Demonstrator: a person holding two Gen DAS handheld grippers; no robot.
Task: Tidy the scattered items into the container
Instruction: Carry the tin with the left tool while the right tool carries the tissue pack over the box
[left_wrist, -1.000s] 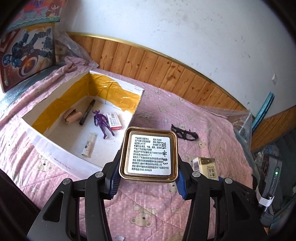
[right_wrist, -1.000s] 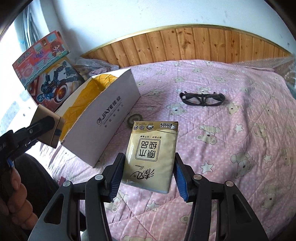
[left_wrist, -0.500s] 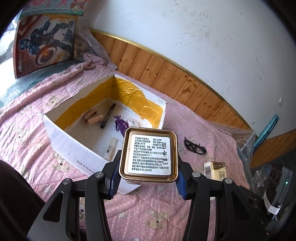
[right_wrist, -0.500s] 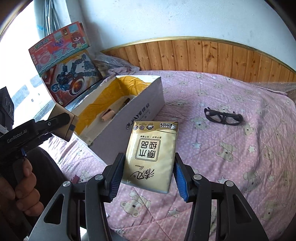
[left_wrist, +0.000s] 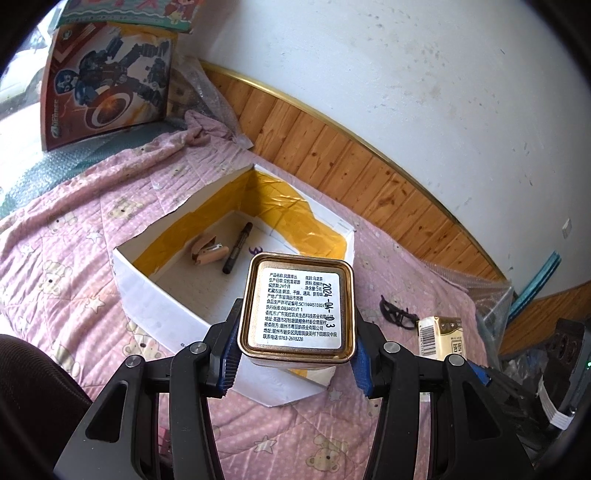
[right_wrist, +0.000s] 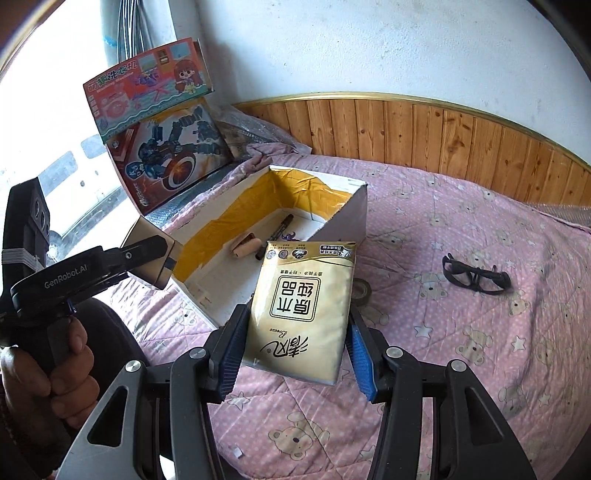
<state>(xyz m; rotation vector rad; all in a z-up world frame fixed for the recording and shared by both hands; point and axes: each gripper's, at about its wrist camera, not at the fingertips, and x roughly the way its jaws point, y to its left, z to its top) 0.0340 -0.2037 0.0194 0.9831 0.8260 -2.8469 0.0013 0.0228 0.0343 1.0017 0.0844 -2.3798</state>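
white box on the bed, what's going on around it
A person is tidying loose items into the white box. The left tool grips a square gold tin above the box's near edge; the right tool holds a gold tissue pack nearby. A marker and stapler already lie inside. Black glasses remain on the pink quilt.

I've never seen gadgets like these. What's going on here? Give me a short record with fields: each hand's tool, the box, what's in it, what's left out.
left gripper: shut on gold tin, held near the box
right gripper: shut on tissue pack
container: white box with yellow lining, open on pink quilt
inside box: stapler, black marker, a purple item, mostly hidden
left out: black glasses, tape roll beside box
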